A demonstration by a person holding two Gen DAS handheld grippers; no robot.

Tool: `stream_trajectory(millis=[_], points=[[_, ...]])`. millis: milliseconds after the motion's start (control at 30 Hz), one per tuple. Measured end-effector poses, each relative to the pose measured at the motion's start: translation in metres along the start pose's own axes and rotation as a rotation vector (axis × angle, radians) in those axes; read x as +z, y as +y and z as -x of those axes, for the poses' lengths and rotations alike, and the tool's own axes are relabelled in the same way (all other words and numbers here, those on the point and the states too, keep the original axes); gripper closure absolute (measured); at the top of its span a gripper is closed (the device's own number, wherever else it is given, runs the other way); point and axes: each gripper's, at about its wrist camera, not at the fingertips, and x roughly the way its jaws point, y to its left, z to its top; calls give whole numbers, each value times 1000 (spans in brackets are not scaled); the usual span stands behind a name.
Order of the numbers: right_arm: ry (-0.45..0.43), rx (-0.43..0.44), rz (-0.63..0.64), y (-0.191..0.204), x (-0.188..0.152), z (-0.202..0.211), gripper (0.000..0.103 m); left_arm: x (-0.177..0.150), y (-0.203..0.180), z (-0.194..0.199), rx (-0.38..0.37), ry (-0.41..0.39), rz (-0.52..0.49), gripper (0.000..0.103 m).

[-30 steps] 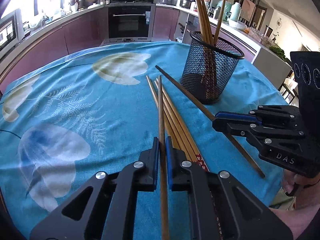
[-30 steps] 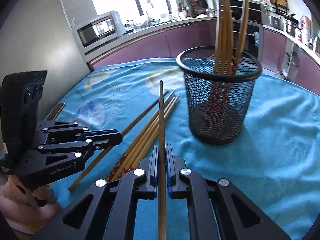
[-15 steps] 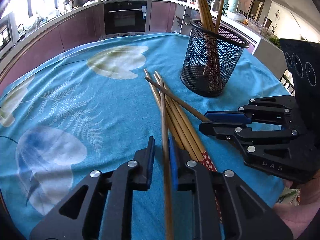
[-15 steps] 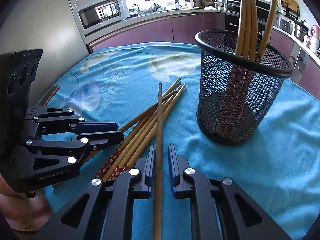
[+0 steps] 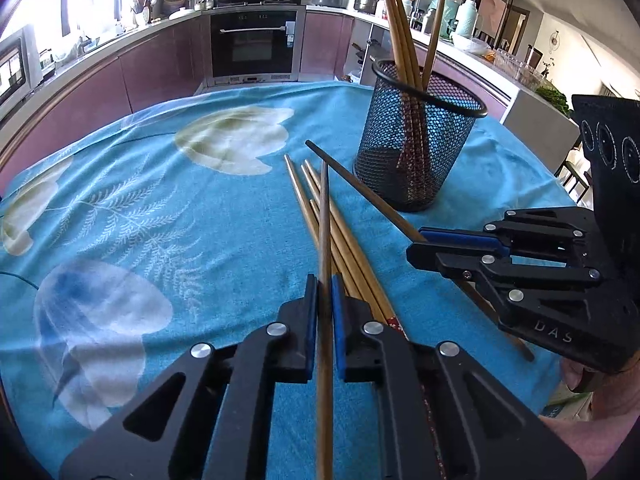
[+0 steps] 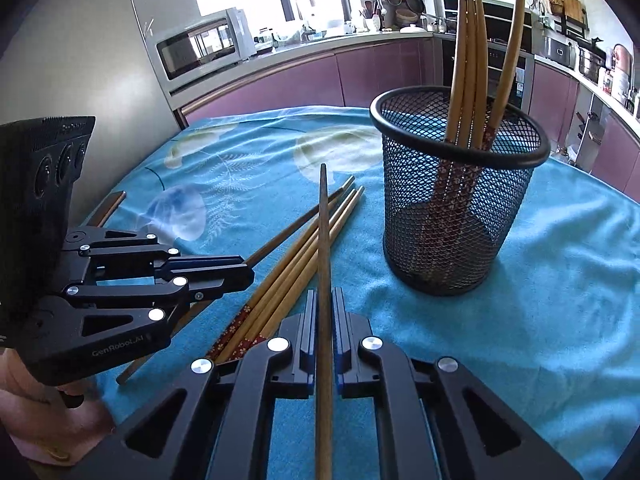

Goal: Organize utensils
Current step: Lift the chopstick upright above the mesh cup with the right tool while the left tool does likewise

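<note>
On the desk (image 5: 240,240), covered by a turquoise cloth with leaf and flower print (image 6: 248,168): black mesh holder (image 5: 416,152) standing upright toward the far right, with four chopsticks inside (image 6: 472,60), their tips leaning out above the rim. Just beside the holder's base, toward the near side: loose bundle of wooden chopsticks (image 5: 348,248) lying flat and roughly parallel, patterned red ends (image 6: 236,336) pointing to the near edge. Left gripper (image 5: 325,292): jaws pressed together on a single chopstick (image 5: 325,216), shaft running forward between the blue pads (image 5: 338,300), tip raised over the bundle. Right gripper (image 6: 325,308): jaws likewise clamped on one chopstick (image 6: 323,220), tip pointing toward the gap between bundle and holder; seen from the left wrist as a dark shaft (image 5: 360,188) angled past the holder's base. Hand (image 5: 592,412) visible beneath the right gripper's body. Behind: curved kitchen counter with purple cabinet fronts (image 6: 280,76), built-in oven (image 5: 252,44) and microwave (image 6: 200,48).
</note>
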Motion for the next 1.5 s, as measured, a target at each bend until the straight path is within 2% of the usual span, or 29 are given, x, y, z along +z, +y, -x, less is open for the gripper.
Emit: stream_trajectory(millis=[567, 1167, 1500], points=[[-91, 33, -31, -4, 0, 33, 97, 6, -6, 39, -28, -95, 6, 95], [-190, 29, -65, -13, 6, 62, 97, 12, -6, 70, -87, -169, 25, 95], [-231, 29, -87, -22, 11, 72, 97, 18, -8, 83, -91, -206, 34, 96]])
